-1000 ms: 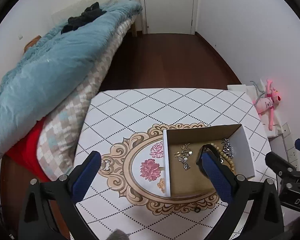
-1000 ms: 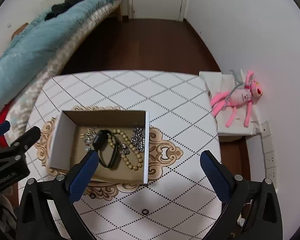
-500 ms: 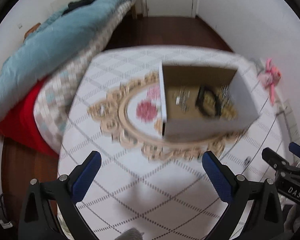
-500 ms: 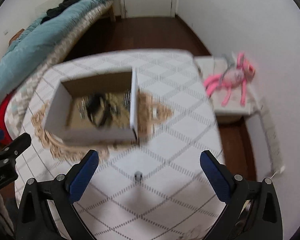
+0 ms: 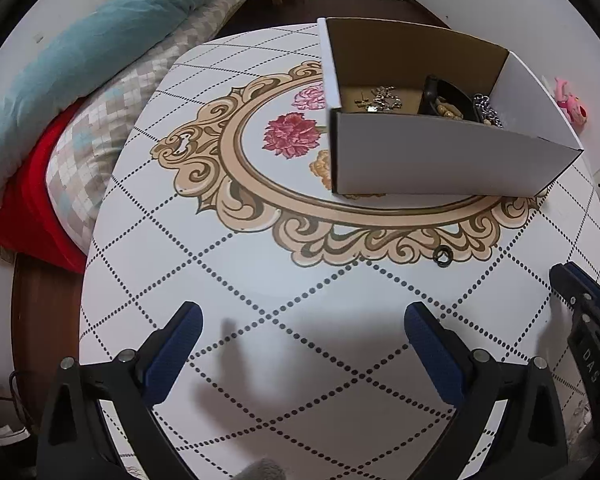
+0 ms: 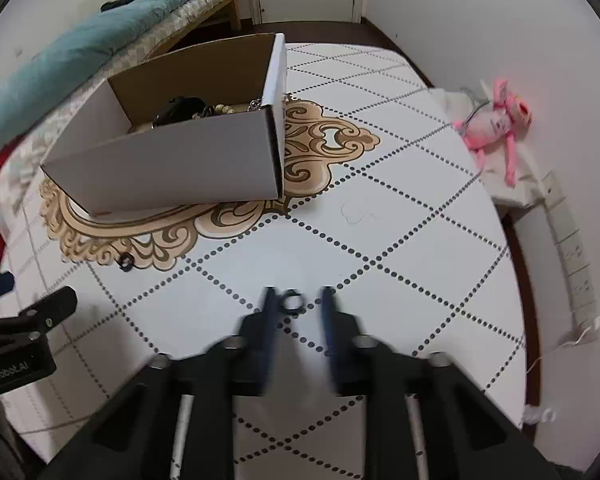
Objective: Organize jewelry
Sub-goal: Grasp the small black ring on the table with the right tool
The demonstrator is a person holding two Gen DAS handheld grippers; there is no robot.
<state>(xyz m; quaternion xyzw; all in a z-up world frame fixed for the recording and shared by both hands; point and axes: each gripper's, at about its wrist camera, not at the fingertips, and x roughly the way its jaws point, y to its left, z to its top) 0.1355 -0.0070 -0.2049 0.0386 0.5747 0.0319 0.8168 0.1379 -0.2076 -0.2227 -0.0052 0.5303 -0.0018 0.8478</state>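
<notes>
White tabletop (image 6: 400, 240), smooth and printed with dotted diamonds and a tan scrolled medallion, carries an open rectangular white cardboard box (image 6: 172, 160) lined brown, its long axis along the near edge, with a black bangle (image 5: 448, 94), beads and chains inside. Two small black rings lie outside it: one (image 5: 443, 255) on the scrollwork, one (image 6: 293, 303) between the blue-padded right gripper (image 6: 298, 304), whose blurred jaws are closing around it. Left gripper (image 5: 300, 328) gapes wide, holding nothing.
</notes>
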